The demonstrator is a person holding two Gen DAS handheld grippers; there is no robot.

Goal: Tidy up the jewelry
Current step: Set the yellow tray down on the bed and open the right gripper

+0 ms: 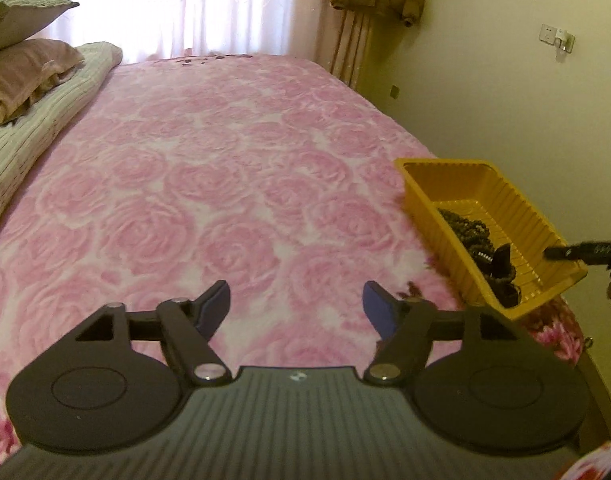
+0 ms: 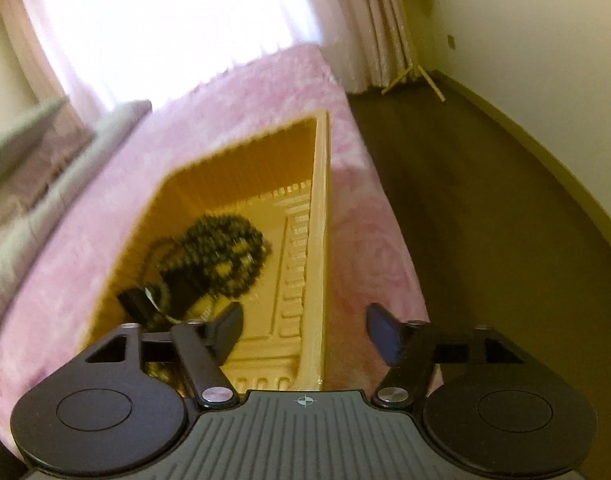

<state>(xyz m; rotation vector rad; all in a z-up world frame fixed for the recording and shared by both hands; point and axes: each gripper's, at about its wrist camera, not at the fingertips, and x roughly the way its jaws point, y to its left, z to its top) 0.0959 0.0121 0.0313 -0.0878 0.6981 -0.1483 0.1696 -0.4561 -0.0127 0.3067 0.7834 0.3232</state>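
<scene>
Blown-out daylight through curtains [image 1: 209, 8], fisheye-bent edges, right wrist view motion-blurred, corners dark.

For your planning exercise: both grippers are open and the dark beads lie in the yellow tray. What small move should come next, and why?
Probably draw the right gripper back from the yellow tray. Its jaws stand open with nothing between them, and the dark beads already lie inside the tray. The left gripper is also open and empty over the pink bedspread, free to seek another piece.

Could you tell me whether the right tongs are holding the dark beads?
No, the right tongs stand open and empty, while the dark beads lie in the yellow tray.
</scene>
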